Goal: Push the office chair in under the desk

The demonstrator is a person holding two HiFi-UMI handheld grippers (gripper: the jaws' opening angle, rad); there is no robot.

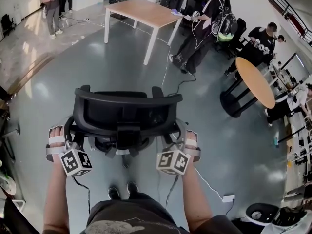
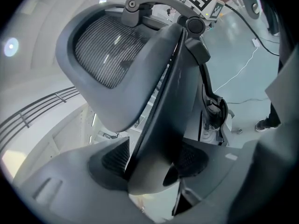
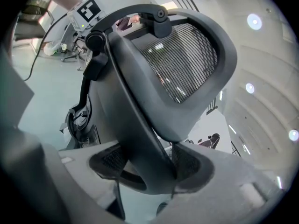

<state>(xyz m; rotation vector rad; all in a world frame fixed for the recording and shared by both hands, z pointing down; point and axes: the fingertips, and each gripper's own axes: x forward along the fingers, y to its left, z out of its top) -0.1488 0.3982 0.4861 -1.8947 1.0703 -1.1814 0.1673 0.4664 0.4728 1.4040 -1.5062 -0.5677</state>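
Around curved plastic frame of mesh office chair [image 1: 127, 112], left tongs [image 2: 153, 158] and right tongs [image 3: 149, 164] clamped.

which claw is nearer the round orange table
Right. The right claw grips the office chair on the side toward the round table; the left claw grips the opposite edge, with the chair's back between it and the table.

round orange-topped table [image 1: 255, 82] on black base, seated person in black [image 1: 204, 28] nearby, standing people [image 1: 52, 4] far left, white cable [image 1: 210, 185] and adapter [image 1: 227, 198] on grey floor [image 1: 97, 67]
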